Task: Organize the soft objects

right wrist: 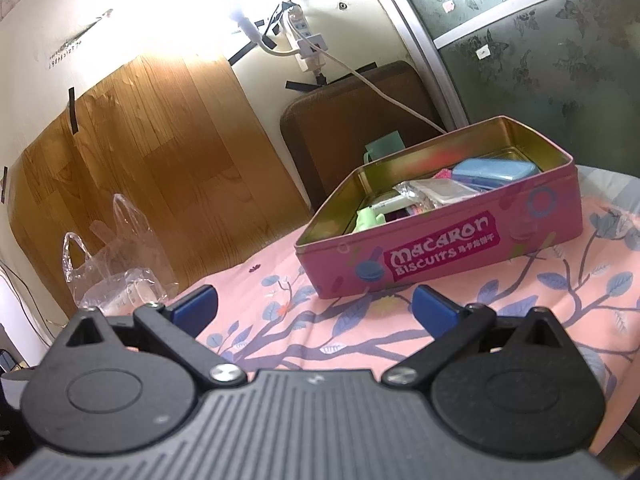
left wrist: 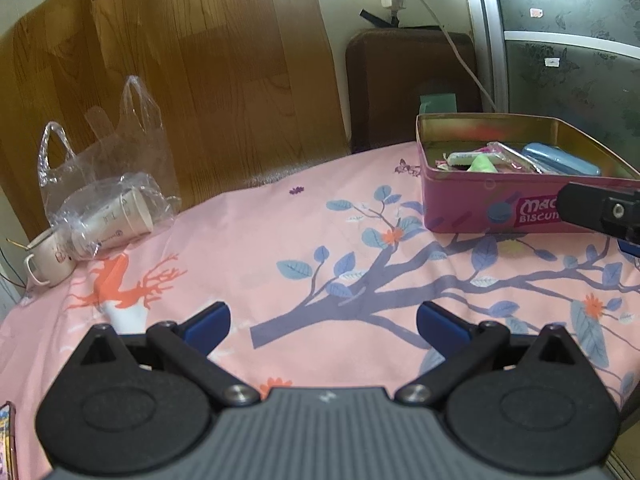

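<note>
A pink biscuit tin (left wrist: 472, 204) stands open on the pink patterned cloth at the right; it also shows in the right wrist view (right wrist: 440, 256). Inside lie a blue case (left wrist: 560, 160) (right wrist: 496, 170), a green soft piece (left wrist: 482, 166) (right wrist: 370, 218) and clear packets (right wrist: 432, 192). My left gripper (left wrist: 323, 320) is open and empty above the cloth, left of the tin. My right gripper (right wrist: 314, 308) is open and empty just in front of the tin; part of it shows at the left wrist view's right edge (left wrist: 600, 210).
A clear plastic bag (left wrist: 100, 184) (right wrist: 116, 276) holding paper cups (left wrist: 116, 220) lies at the far left beside a white mug (left wrist: 48, 260). A wooden board (left wrist: 192, 72) leans behind the cloth. A brown chair back (left wrist: 400, 80) stands behind the tin.
</note>
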Motion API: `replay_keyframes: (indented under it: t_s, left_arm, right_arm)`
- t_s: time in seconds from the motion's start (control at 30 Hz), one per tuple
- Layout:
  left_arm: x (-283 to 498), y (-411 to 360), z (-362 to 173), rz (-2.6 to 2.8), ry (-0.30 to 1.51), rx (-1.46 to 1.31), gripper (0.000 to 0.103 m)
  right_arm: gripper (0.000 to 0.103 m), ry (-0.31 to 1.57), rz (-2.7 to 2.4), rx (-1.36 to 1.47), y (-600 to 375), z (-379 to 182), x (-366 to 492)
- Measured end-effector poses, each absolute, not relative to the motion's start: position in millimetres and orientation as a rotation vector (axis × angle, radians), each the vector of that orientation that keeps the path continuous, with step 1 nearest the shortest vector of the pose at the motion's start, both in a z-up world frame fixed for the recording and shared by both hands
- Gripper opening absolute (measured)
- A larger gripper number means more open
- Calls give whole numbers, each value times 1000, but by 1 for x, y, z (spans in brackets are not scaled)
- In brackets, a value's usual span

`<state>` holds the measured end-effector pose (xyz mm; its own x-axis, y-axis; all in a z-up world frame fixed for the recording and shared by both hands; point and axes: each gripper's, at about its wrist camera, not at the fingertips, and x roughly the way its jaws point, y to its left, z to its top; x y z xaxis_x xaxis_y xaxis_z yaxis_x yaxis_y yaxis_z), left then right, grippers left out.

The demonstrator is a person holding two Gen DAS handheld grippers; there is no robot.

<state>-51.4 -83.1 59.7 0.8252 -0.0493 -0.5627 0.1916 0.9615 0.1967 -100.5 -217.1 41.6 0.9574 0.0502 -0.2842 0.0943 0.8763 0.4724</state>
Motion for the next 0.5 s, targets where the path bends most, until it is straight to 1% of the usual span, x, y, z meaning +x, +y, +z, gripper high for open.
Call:
replay_keyframes:
  t_s: [0.5]
  left_arm:
    - [-59, -87, 59, -121, 582, 288, 103]
  right_arm:
    - [103, 292, -37, 510, -215, 41, -103]
